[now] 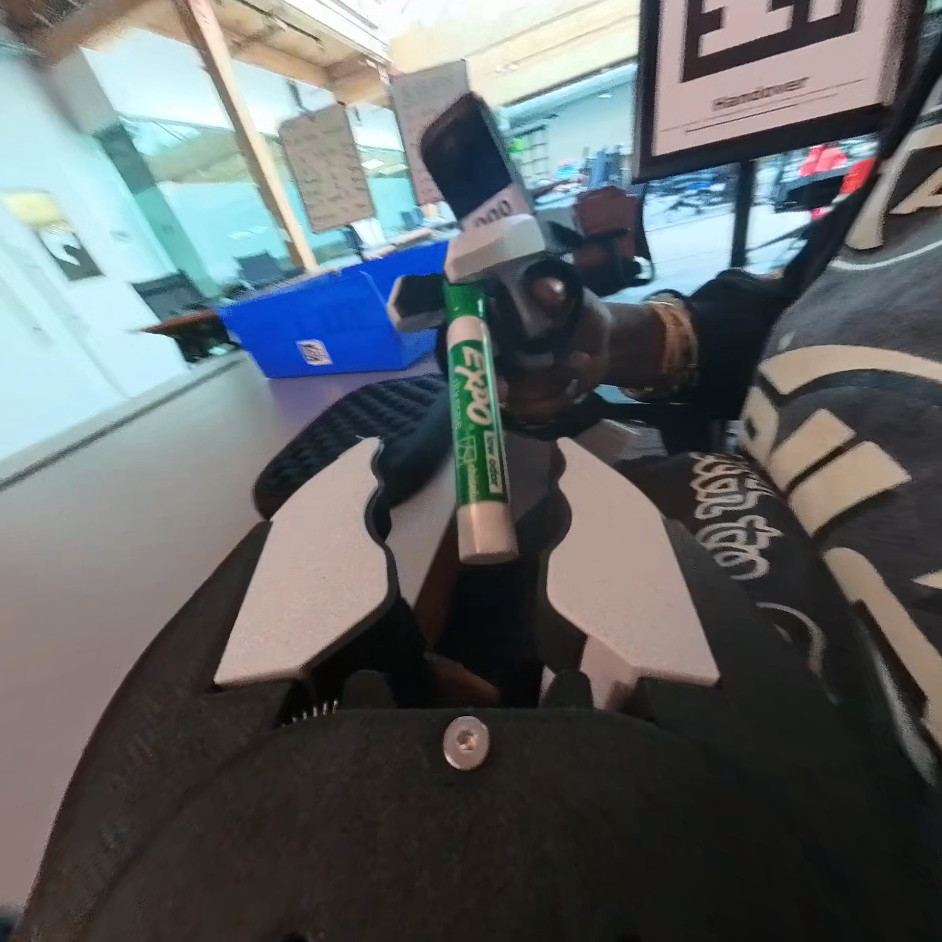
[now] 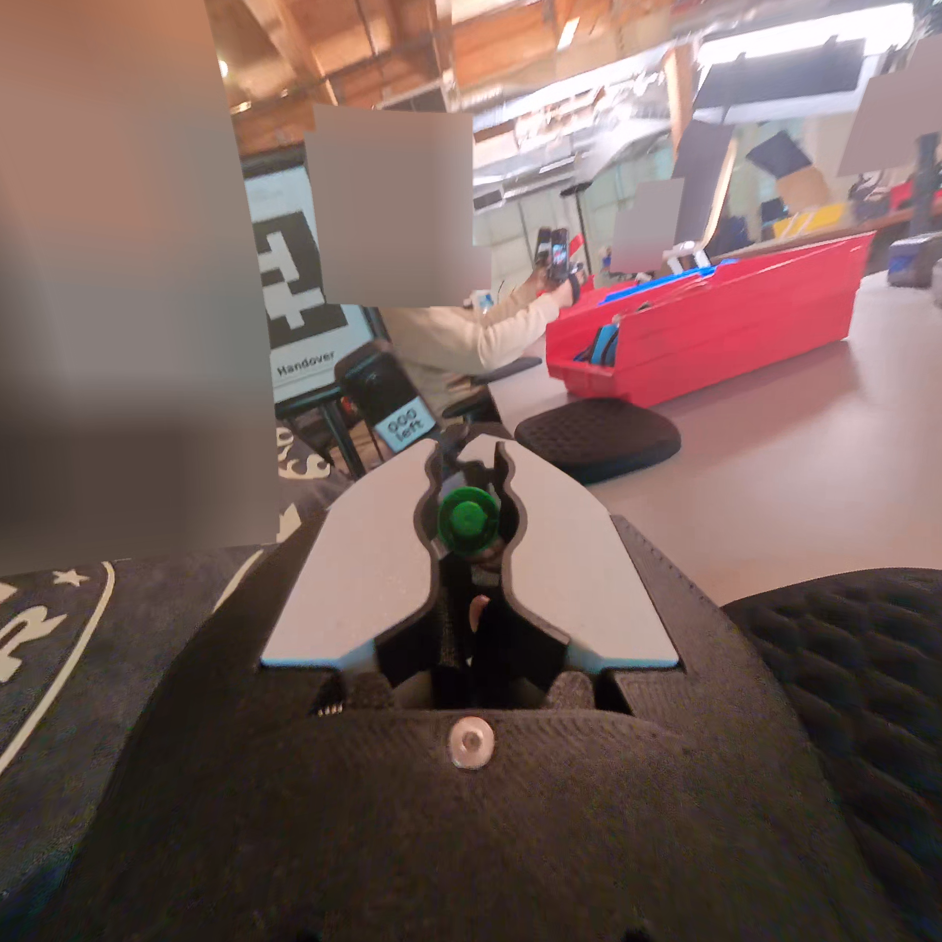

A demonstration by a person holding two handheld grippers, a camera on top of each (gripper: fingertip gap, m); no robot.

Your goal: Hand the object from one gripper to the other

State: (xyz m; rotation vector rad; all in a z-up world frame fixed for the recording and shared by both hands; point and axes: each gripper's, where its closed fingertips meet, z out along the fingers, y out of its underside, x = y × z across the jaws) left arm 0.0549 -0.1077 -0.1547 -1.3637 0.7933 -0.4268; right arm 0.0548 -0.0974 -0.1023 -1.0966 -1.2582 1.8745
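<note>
A green dry-erase marker (image 1: 476, 408) with a white end hangs upright in the left wrist view. My right gripper (image 1: 459, 285) is shut on its upper green part, held by a hand. My left gripper (image 1: 466, 459) is open, and the marker's white lower end sits in the gap between its grey fingers (image 1: 326, 560) without touching them. In the right wrist view my right gripper (image 2: 469, 459) is shut on the marker (image 2: 466, 520), seen end-on. The left gripper's black camera housing (image 2: 380, 392) shows just beyond; its fingers are hidden.
A blue bin (image 1: 331, 331) and a black padded mat (image 1: 377, 408) lie on the grey table (image 1: 127, 509). A red bin (image 2: 713, 326) and two black mats (image 2: 596, 438) stand ahead. A sign on a stand (image 1: 764, 76) and a seated person (image 2: 459, 336) are close by.
</note>
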